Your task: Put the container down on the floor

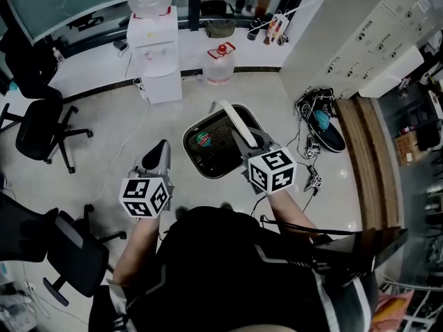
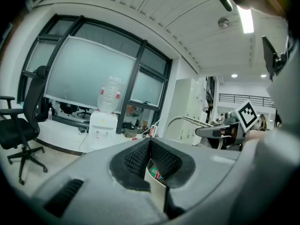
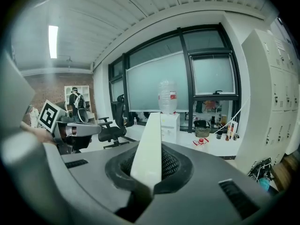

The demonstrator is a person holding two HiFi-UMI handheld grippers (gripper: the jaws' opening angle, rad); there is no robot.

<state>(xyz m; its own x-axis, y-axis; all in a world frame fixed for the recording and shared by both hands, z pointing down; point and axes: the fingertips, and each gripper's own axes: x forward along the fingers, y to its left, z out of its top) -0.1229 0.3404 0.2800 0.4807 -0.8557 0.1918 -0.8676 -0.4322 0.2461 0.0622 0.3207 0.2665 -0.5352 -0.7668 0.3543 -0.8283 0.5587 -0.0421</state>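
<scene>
Head down — both others face dispenser (image 2: 102,125).

**Hand-held grippers and clothing of the wearer**

The left gripper (image 1: 163,148) and the right gripper (image 1: 251,144) are smooth grey moulded shells, each tapering forward to two jaws. Behind the jaws of each sits a white cube with black square markers (image 1: 144,196). The jaw pads (image 2: 136,158) are black and finely ribbed, lining a V-shaped notch. A dark slotted vent (image 3: 236,191) is cut into the shell on either side of the notch. The person wears a black short-sleeved top with thin white seam lines (image 1: 228,268). A thin dark cable (image 1: 294,225) trails behind the right gripper's cube.
</scene>
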